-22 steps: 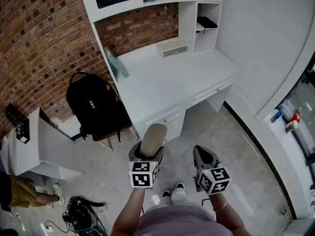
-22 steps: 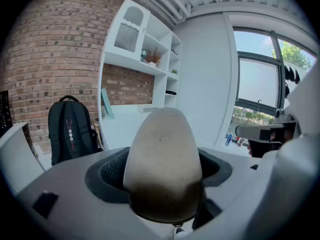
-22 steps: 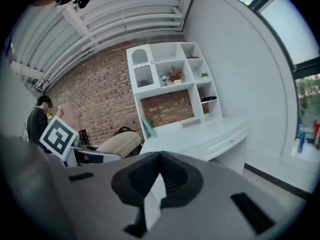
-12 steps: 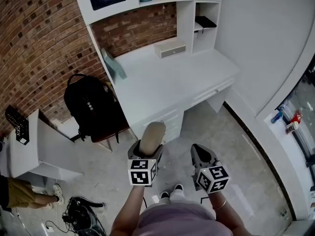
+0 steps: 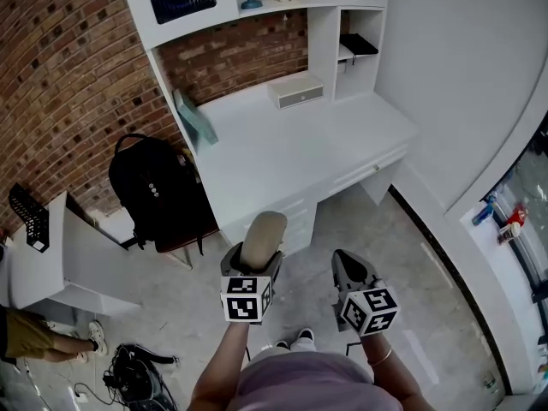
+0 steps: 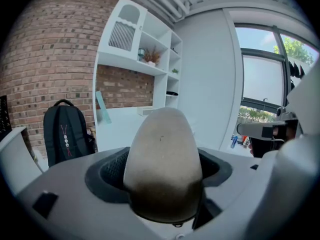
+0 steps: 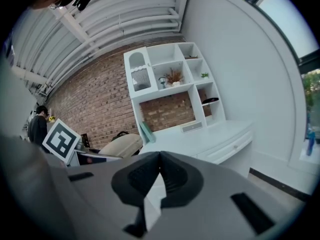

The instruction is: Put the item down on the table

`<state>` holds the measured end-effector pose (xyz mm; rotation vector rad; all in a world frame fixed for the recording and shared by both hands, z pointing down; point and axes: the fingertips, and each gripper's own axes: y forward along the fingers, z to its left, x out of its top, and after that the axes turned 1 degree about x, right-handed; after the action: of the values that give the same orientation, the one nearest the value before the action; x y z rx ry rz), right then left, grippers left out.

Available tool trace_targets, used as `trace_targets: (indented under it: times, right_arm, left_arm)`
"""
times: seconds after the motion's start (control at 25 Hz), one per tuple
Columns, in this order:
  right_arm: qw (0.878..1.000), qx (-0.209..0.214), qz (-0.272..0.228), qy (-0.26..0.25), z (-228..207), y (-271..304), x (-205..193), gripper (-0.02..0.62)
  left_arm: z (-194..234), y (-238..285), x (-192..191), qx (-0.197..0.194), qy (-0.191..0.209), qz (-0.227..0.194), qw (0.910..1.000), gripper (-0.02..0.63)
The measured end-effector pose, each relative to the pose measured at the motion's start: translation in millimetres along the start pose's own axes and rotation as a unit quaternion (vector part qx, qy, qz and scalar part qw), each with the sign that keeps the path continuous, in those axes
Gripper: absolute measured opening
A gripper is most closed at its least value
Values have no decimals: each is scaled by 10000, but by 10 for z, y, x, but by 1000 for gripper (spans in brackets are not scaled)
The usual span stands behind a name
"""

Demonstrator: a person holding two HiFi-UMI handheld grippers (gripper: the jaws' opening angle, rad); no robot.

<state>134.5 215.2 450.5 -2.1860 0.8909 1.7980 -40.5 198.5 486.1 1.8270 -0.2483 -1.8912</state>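
Note:
A beige, egg-shaped item (image 5: 264, 232) stands up between the jaws of my left gripper (image 5: 255, 264), which is shut on its lower part and holds it in the air above the floor. In the left gripper view the item (image 6: 162, 159) fills the middle, its base dark where the pads meet it. My right gripper (image 5: 345, 266) hangs beside it to the right, shut, with nothing in it; its tips touch in the right gripper view (image 7: 159, 157). The white desk (image 5: 291, 148) lies ahead, just beyond both grippers.
On the desk stand a white box (image 5: 296, 91) by the brick wall and a teal folder (image 5: 195, 118) leaning at its left end. A black backpack (image 5: 158, 191) sits on a chair left of the desk. A small white table (image 5: 51, 259) and cables (image 5: 137, 371) lie further left.
Both grippers have crept slightly forward towards the desk, and the head view has shifted a little. The left gripper's hold on the beige item is unchanged.

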Motion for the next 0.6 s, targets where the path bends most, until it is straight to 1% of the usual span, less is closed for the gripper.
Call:
trace_targets:
  times: [0.32, 0.6]
  right_arm:
    - [9999, 95, 38, 22, -187, 77, 22, 2]
    - [9999, 83, 74, 74, -333, 351, 52, 2]
  left_arm:
    - [-74, 152, 122, 55, -38, -53, 10000, 385]
    - [95, 449, 214, 118, -69, 11, 9999, 385]
